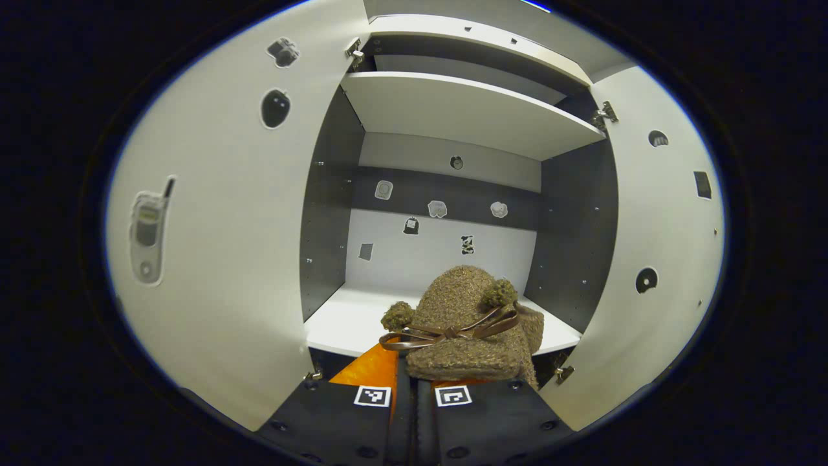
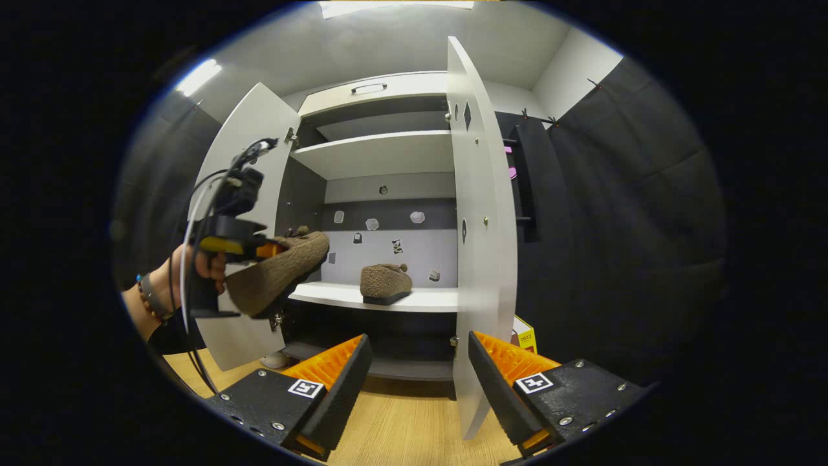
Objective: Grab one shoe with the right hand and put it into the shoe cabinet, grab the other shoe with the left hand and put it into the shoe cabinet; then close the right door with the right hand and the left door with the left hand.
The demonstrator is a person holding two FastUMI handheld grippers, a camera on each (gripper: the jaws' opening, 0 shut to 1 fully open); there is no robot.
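In the left gripper view, the left gripper (image 1: 414,382) sits at the bottom middle, and its two fingers are squeezed tight on a fuzzy brown shoe (image 1: 462,323). The shoe has a shiny bow and two little pom-poms on top. It hangs just in front of the white shelf (image 1: 343,327), at the shelf's front edge. Past it, the shoe cabinet (image 1: 446,116) is wide open, with another white shelf higher up and small stickers on the back wall. The left door (image 1: 220,220) fills the left side of the picture and the right door (image 1: 666,246) the right side, so there is open room between them.

In the right gripper view, the right gripper (image 2: 414,378) is at the bottom, its fingers spread far apart and holding nothing. The other shoe (image 2: 385,283) already sits on the shelf in the middle of the picture, with bare shelf on both sides of it. At the left, a hand (image 2: 194,265) holds the left gripper with its shoe up by the left door. The right door stands edge-on, just above the right finger. A wood floor (image 2: 401,427) lies below.
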